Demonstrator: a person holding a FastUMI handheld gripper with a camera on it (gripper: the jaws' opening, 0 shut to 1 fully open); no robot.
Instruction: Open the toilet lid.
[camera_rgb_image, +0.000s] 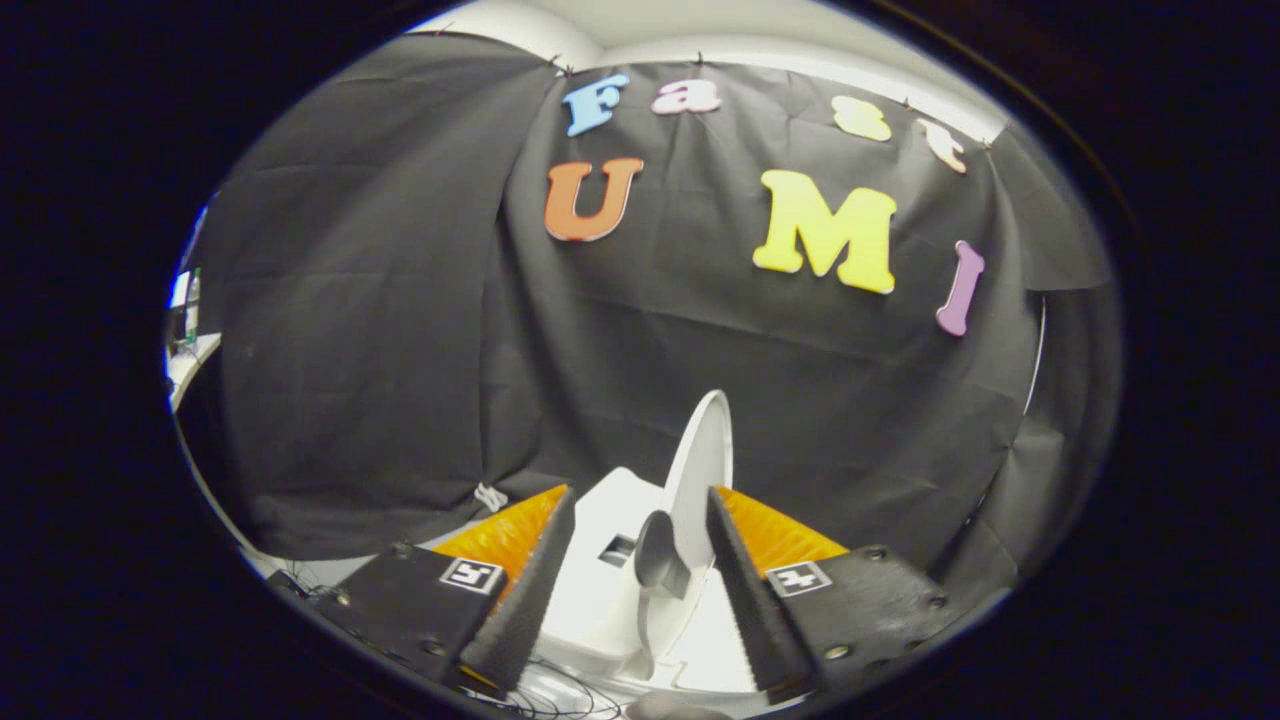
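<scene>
Gripper view: you are looking forward along the two fingers, over a small white toilet and on to the black cloth wall (400, 330) behind it.
Hand-held gripper: your hand-held gripper (640, 570) has its fingers set apart, with an open gap between the dark pads; neither pad presses on anything that you can make out.
Fingers: the left finger (525, 590) and the right finger (750, 590) each show a black foam-like pad on the inner face, an orange part behind it and a small square marker on the black body.
Toilet lid: the toilet lid (705, 450) stands raised, close to upright, seen nearly edge-on; it rises in the gap between your fingers, closer to the right pad, and its top reaches above the fingertips.
Contact: whether the right pad touches the lid's edge cannot be told from this angle.
Toilet body: the white toilet body (600, 600) lies low between the fingers, with a small dark rectangular spot on its upper face.
Grey piece: a grey rounded piece (660, 555) sits at the foot of the lid, between the pads.
Floor: thin dark cables (560, 690) lie just under the left fingertip.
Far left: a pale tabletop (190, 360) with a few small items shows past the cloth's edge.
</scene>
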